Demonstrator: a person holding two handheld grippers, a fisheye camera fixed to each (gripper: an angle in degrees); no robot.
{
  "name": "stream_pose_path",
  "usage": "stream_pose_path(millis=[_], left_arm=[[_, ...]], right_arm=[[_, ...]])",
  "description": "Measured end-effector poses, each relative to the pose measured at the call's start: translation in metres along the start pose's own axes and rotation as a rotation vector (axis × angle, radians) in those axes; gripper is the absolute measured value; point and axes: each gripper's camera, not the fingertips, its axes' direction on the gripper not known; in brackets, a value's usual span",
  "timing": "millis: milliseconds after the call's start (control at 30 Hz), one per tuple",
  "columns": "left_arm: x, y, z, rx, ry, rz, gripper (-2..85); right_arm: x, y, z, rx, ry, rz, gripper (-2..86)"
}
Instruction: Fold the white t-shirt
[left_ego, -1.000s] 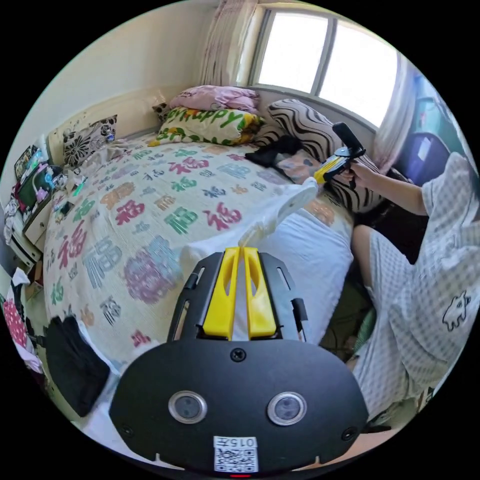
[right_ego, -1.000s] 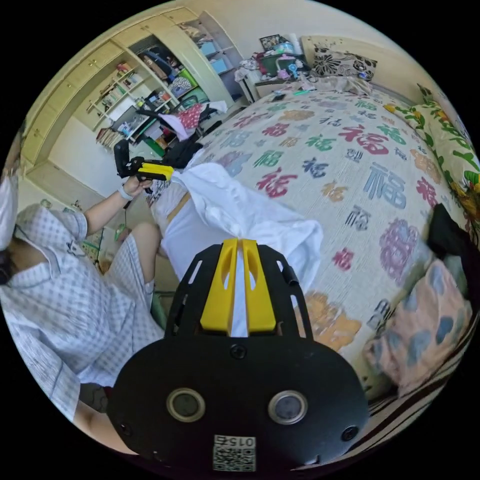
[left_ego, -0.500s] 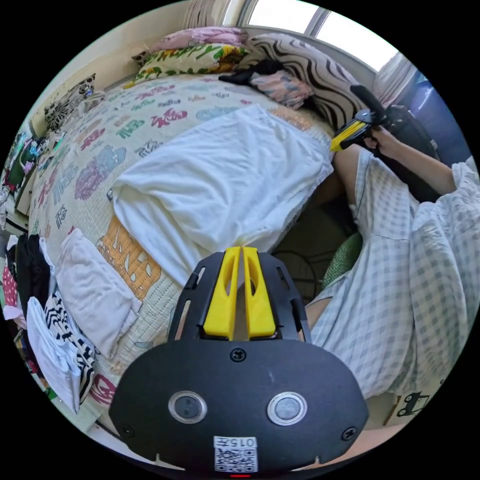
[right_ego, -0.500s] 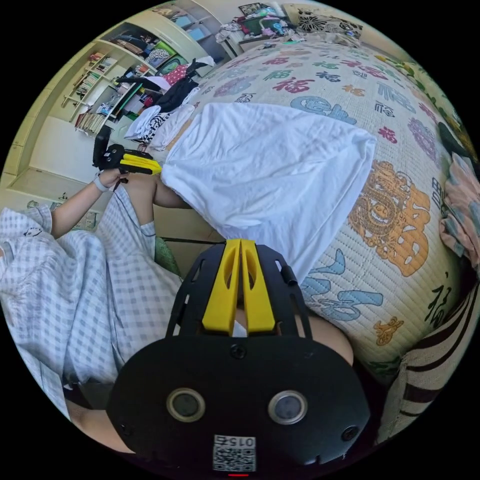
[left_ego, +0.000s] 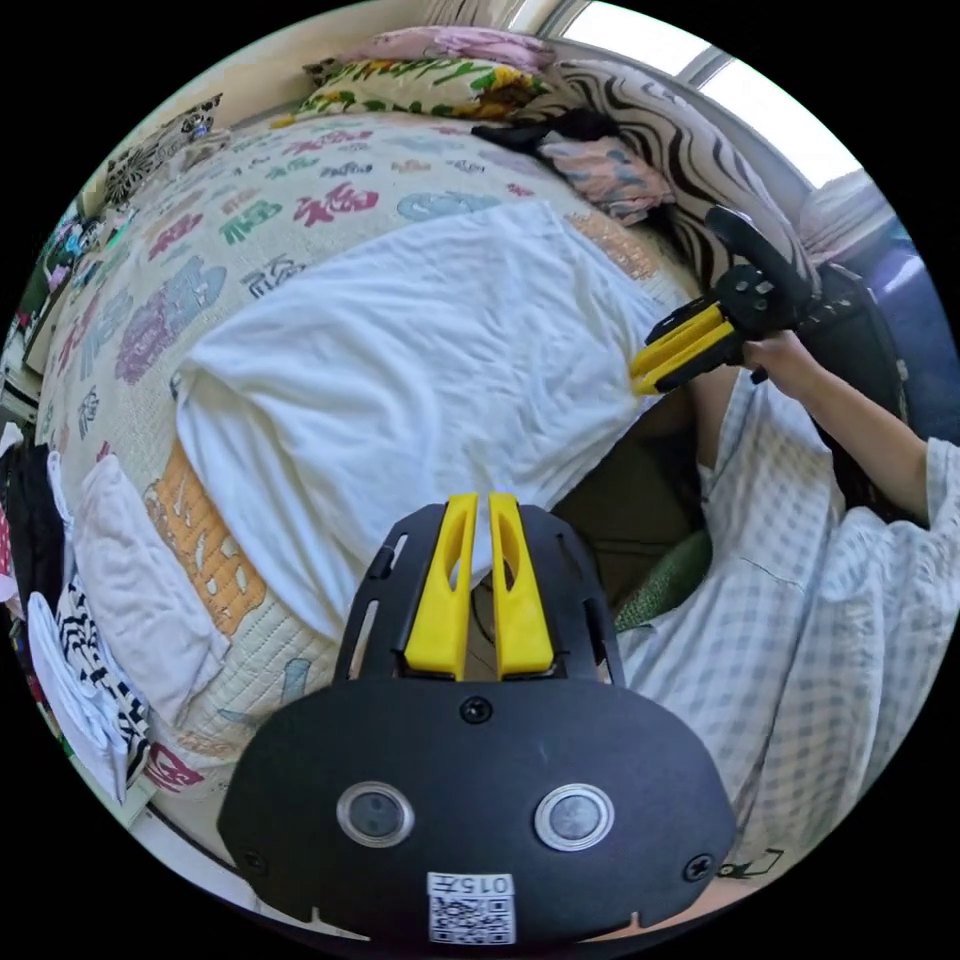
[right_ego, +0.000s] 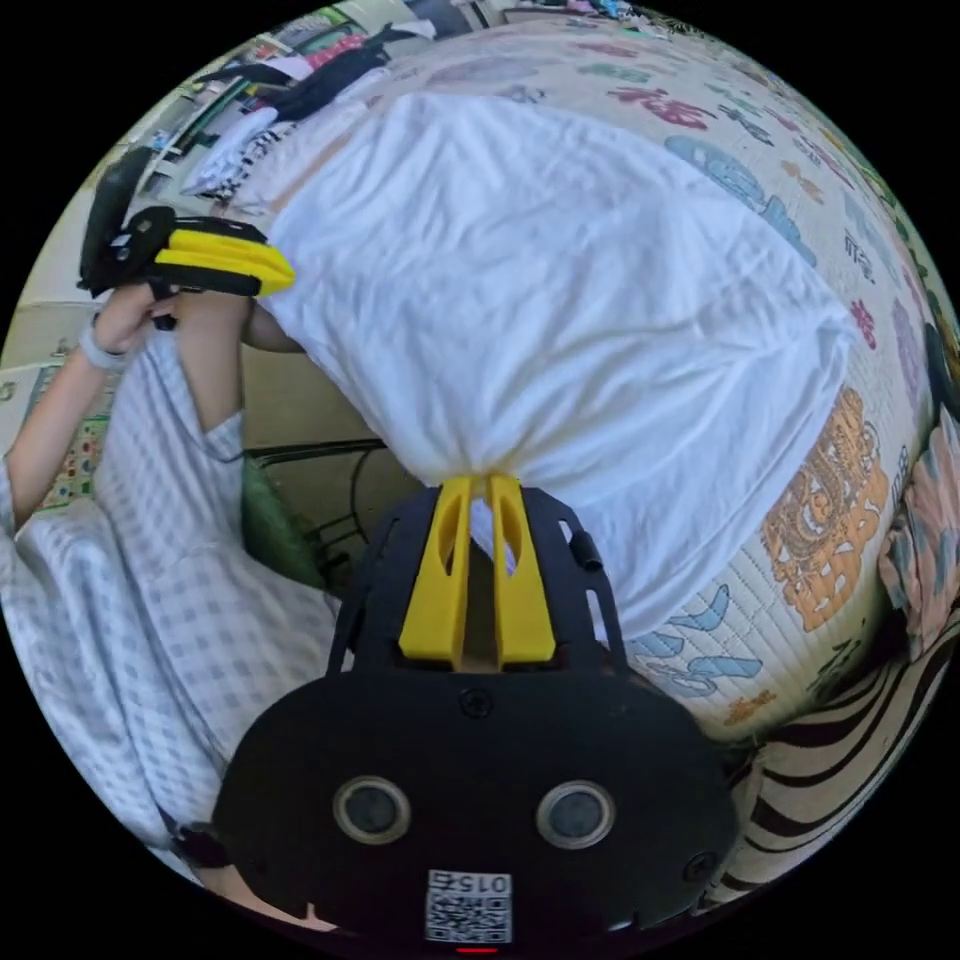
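Observation:
The white t-shirt (left_ego: 420, 350) lies spread flat on the patterned bedspread (left_ego: 200, 260), its near edge hanging over the side of the bed. In the left gripper view my left gripper (left_ego: 478, 502) is shut on that near edge at one corner, and the right gripper (left_ego: 645, 368) sits at the other corner. In the right gripper view the white t-shirt (right_ego: 560, 290) bunches into the tips of my right gripper (right_ego: 478, 485), which is shut on it. The left gripper (right_ego: 285, 272) holds the far corner there.
A folded white cloth (left_ego: 140, 590) and a pile of striped clothes (left_ego: 80, 670) lie near the bed's edge. Pillows (left_ego: 420, 85) and a zebra-striped cushion (left_ego: 700, 130) line the far side. A person in checked clothes (left_ego: 800, 600) stands against the bed.
A second ago the shirt hung bunched in the air between both grippers. It has come down and now lies spread on the bed, with both grippers lowered to its near edge.

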Motion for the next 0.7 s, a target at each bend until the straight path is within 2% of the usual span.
stream_pose_path(millis=[67,133,200,300,400,467,533,700], left_arm=[[-0.008,0.004,0.021,-0.131,-0.059,-0.028,-0.5],[-0.014,0.012,0.016,-0.130,-0.045,-0.057,-0.6],[-0.020,0.018,0.012,-0.223,-0.063,-0.070,-0.6],[-0.035,0.028,-0.017,-0.127,-0.044,-0.083,0.0],[-0.072,0.022,-0.055,0.084,-0.078,-0.206,2.0],[-0.115,0.013,-0.076,0.199,-0.096,-0.322,5.0],[-0.154,0.009,-0.081,0.220,-0.057,-0.434,7.5],[-0.236,0.012,-0.060,0.196,0.198,-0.631,10.2]], right_arm=[[0.002,-0.002,0.008,-0.015,0.039,0.012,2.2],[0.014,0.001,0.007,-0.035,-0.050,0.037,1.0],[0.023,0.009,0.004,-0.025,-0.101,0.044,0.5],[0.044,0.022,-0.020,0.125,-0.211,0.078,0.9],[0.075,0.019,-0.051,0.351,-0.246,0.149,3.0],[0.099,0.009,-0.062,0.419,-0.220,0.208,5.3],[0.139,-0.004,-0.066,0.459,-0.219,0.348,6.5],[0.205,-0.031,-0.048,0.443,-0.374,0.530,9.1]])
